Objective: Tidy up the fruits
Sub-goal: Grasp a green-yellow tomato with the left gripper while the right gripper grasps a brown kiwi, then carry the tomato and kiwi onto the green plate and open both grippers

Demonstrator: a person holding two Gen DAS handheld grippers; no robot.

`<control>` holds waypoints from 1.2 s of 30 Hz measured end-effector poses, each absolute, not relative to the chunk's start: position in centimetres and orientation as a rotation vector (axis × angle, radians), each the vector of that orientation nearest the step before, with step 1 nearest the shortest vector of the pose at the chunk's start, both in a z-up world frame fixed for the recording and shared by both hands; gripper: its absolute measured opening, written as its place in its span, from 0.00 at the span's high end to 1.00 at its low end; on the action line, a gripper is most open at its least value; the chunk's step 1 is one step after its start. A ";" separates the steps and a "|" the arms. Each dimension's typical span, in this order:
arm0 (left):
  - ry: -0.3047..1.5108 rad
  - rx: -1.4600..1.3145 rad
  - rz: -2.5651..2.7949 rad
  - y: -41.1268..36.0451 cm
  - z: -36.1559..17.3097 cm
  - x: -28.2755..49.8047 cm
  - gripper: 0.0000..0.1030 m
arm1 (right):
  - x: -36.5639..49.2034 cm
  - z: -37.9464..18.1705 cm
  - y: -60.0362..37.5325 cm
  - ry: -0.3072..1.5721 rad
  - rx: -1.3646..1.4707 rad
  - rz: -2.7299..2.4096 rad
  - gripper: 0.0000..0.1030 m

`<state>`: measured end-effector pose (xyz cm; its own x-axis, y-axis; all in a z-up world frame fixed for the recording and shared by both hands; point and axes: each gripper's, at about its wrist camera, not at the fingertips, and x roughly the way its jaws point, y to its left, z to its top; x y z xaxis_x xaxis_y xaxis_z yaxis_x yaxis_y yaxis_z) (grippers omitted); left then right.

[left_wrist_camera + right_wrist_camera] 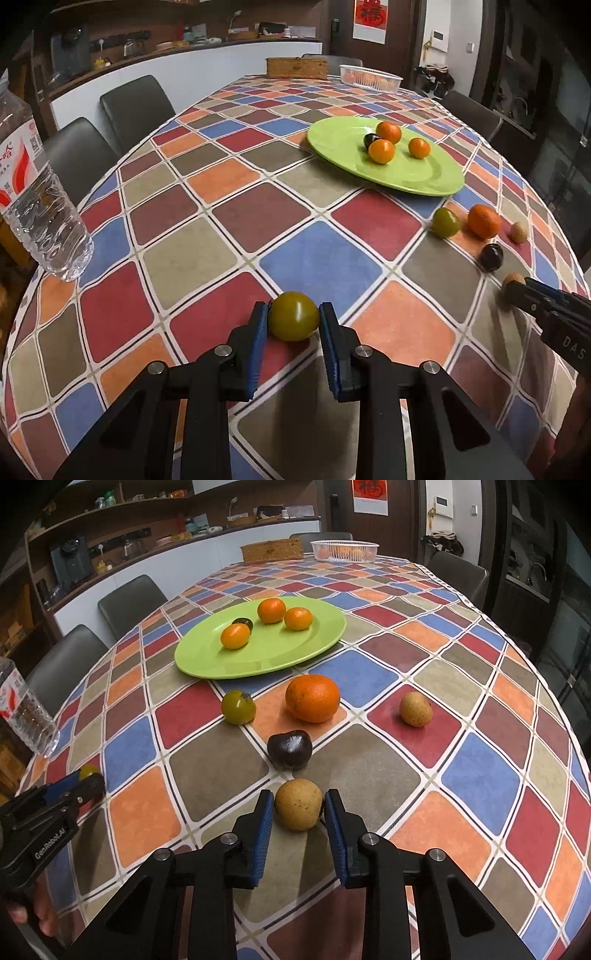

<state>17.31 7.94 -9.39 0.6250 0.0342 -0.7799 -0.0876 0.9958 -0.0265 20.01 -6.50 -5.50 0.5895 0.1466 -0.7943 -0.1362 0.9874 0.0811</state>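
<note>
My left gripper (293, 317) is shut on a green tomato (293, 315) that rests on the checked tablecloth. A tan round fruit (298, 804) sits on the cloth with my right gripper (299, 806) shut on it. Beyond lie a dark plum (290, 753), a big orange (312, 698), a second green tomato (238, 706) and another tan fruit (416, 709). The green plate (295, 653) holds three small oranges (235, 636) and a dark fruit (243, 622). In the left wrist view the right gripper (517, 284) shows at the right edge.
A water bottle (33, 192) stands at the table's left edge. A white basket (344, 550) and a wicker box (271, 551) sit at the far end. Dark chairs (136, 107) line the left side. A hand (40, 915) holds the left gripper's body.
</note>
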 end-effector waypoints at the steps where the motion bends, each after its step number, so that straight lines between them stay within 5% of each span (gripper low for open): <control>1: 0.889 -0.062 0.067 7.9 -9.2 17.2 0.73 | 19.9 -5.4 -6.5 0.922 0.013 0.169 0.71; 36: 0.688 0.030 -0.116 1.9 -0.8 15.9 0.73 | 18.0 2.2 -7.7 0.678 0.000 0.330 0.71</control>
